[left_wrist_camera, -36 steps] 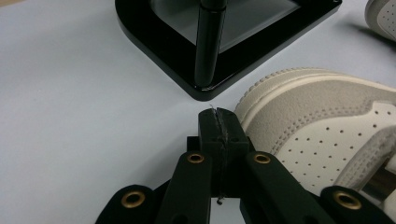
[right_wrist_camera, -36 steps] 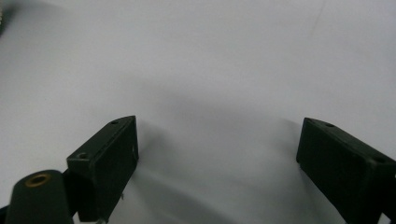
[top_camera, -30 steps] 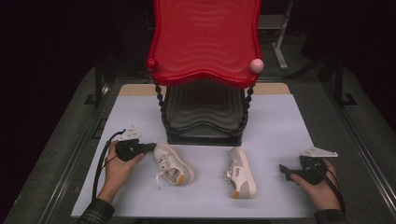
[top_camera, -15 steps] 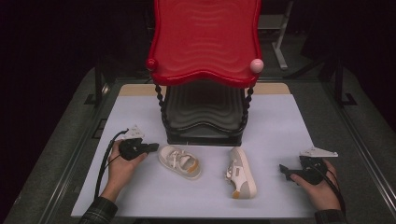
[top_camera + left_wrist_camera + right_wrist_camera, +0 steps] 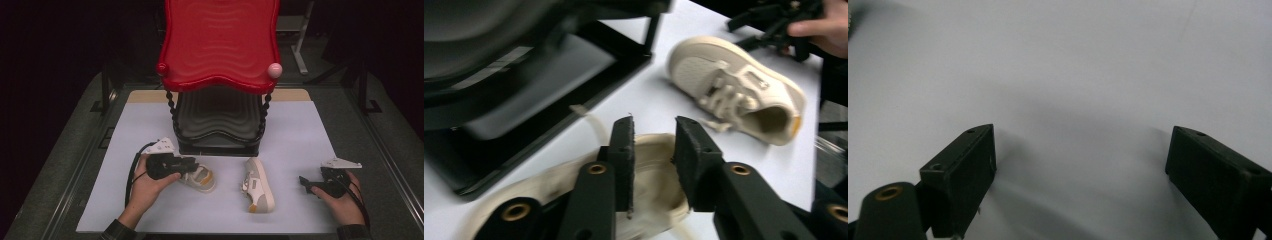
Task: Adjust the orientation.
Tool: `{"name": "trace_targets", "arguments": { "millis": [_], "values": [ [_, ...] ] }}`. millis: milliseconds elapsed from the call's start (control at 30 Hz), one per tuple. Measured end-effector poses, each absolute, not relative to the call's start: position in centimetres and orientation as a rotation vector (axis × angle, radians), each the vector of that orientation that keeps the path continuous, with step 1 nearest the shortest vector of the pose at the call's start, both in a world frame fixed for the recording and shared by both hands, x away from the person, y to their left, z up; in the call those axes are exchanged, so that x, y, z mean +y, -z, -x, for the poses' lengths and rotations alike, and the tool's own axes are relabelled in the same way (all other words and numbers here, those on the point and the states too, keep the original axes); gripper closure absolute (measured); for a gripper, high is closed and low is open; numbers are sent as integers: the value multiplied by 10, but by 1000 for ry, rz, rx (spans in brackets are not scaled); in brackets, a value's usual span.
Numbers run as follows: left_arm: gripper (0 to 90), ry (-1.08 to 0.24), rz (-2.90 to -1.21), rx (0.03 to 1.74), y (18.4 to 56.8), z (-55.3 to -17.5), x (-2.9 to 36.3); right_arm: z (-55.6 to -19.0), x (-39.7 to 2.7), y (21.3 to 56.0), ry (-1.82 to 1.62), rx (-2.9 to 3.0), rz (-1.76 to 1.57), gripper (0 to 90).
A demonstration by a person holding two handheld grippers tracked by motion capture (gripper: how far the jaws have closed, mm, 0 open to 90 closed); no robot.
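Observation:
A small cream shoe (image 5: 204,179) lies on the white mat just in front of the rack. My left gripper (image 5: 193,163) hovers over its heel end, and its jaws have just been opening. In the left gripper view my left gripper (image 5: 654,124) stands open astride the shoe's collar (image 5: 651,187), its pads off the shoe. The second cream shoe (image 5: 258,186) (image 5: 734,85) lies to the right, its orange heel tab toward the near edge. At the right, my right gripper (image 5: 304,183) (image 5: 1082,132) is open wide over bare mat.
A shoe rack with a red wavy top shelf (image 5: 220,45) and a black lower shelf (image 5: 217,125) stands at the middle back of the white mat (image 5: 300,135). Dark table rails run along both sides. The person's right hand (image 5: 819,30) holds the right gripper.
The left hand moved right and toward the rack, turning and shifting the left shoe with it; its jaws then spread apart. The right shoe and the right hand stayed put.

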State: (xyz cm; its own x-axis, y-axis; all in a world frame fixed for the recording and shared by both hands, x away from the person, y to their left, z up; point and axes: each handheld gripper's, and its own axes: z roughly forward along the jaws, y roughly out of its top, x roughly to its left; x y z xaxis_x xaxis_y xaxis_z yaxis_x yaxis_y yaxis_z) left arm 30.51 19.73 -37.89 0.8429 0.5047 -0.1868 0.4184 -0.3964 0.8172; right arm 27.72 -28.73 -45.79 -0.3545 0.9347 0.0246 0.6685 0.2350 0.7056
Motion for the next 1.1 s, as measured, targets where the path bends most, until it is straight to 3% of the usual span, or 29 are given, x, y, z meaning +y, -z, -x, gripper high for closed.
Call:
{"name": "trace_targets", "arguments": {
  "millis": [200,467,833,1100],
  "values": [
    [595,-80,-2074,663,394,-301,178,-277,-287,458,-893,2110,-1473,119],
    [592,-72,-2100,655,405,-299,170,-277,-287,458,-893,2110,-1473,119],
    [682,-68,-2106,655,410,-298,166,-277,-287,458,-892,2110,-1473,119],
    [782,28,-2114,647,409,-295,171,-277,-287,458,-892,2110,-1473,119]
  ]
}}
